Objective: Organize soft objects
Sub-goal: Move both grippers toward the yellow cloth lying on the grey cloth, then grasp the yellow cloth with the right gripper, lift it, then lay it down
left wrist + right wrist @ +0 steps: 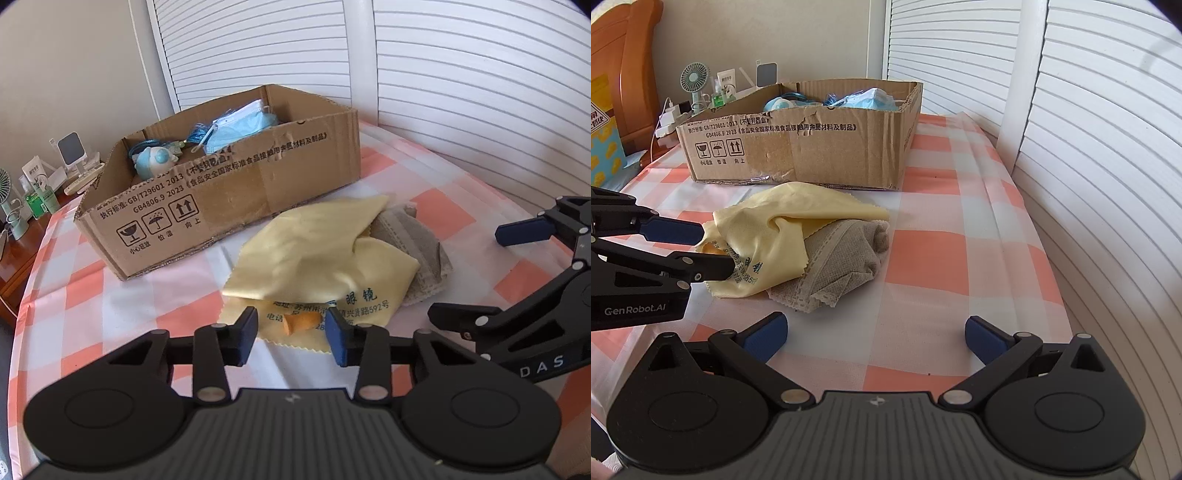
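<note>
Closest to me is the left gripper [291,334], low over the checked tablecloth [110,295], jaws narrowed around a little orange foam earplug [301,322] lying on the printed corner of the yellow lens cloth [314,251]. The pads sit on either side of it, and I can't tell if they're actually pinching it yet.

Going big to small: the cardboard box [229,192] sits at the far side, already holding blue face masks [240,125] and a pale blue soft toy [155,160]. Just in front of it is the crumpled yellow cloth, draped over a grey face mask [842,262] on its right. Then that tiny earplug.

The right gripper [875,338] hangs off to the right, jaws wide with nothing in them.

Looks like the pick-up step for the earplug. Next it probably needs a gentle squeeze without snagging the cloth underneath, then a lift over the near wall of the box.
</note>
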`<control>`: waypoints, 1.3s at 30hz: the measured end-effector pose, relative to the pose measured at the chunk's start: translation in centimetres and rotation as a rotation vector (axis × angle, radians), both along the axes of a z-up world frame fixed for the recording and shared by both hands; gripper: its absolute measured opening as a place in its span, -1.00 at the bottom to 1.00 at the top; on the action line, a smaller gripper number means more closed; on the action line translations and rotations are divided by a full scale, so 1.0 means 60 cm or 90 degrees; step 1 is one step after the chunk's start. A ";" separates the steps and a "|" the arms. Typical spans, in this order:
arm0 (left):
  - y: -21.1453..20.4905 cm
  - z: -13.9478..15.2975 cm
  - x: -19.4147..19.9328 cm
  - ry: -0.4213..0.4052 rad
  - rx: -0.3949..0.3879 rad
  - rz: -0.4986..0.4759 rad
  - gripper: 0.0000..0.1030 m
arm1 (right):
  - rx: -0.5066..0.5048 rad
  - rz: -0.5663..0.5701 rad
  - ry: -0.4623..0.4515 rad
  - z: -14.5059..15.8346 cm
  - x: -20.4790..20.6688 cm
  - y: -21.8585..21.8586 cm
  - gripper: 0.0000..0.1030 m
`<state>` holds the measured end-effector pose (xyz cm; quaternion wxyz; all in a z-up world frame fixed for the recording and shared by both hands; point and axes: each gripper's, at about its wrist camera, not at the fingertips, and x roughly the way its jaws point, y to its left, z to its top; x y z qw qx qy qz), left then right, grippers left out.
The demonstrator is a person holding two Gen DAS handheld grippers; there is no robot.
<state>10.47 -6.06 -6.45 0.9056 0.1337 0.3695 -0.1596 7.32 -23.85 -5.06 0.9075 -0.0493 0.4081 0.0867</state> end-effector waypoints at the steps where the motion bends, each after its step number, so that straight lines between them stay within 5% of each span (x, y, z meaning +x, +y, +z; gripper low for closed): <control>1: -0.001 0.000 0.000 0.003 -0.003 0.002 -0.36 | 0.000 0.000 0.000 0.000 0.000 0.000 1.00; 7: -0.003 -0.001 0.000 0.013 -0.027 -0.009 -0.58 | 0.000 0.000 0.000 0.000 -0.001 -0.001 1.00; 17: 0.028 0.004 0.004 0.019 -0.051 0.024 -0.60 | -0.011 0.011 0.004 0.006 0.005 0.005 1.00; 26: 0.094 0.005 0.012 0.017 -0.061 0.087 -0.60 | -0.012 0.076 -0.056 0.038 0.004 0.041 0.93; 35: 0.130 0.008 0.017 0.017 -0.088 0.112 -0.60 | -0.038 0.151 -0.052 0.030 0.043 0.116 0.28; 39: 0.129 0.008 0.016 0.016 -0.094 0.103 -0.60 | -0.063 0.162 -0.055 0.027 0.042 0.134 -0.67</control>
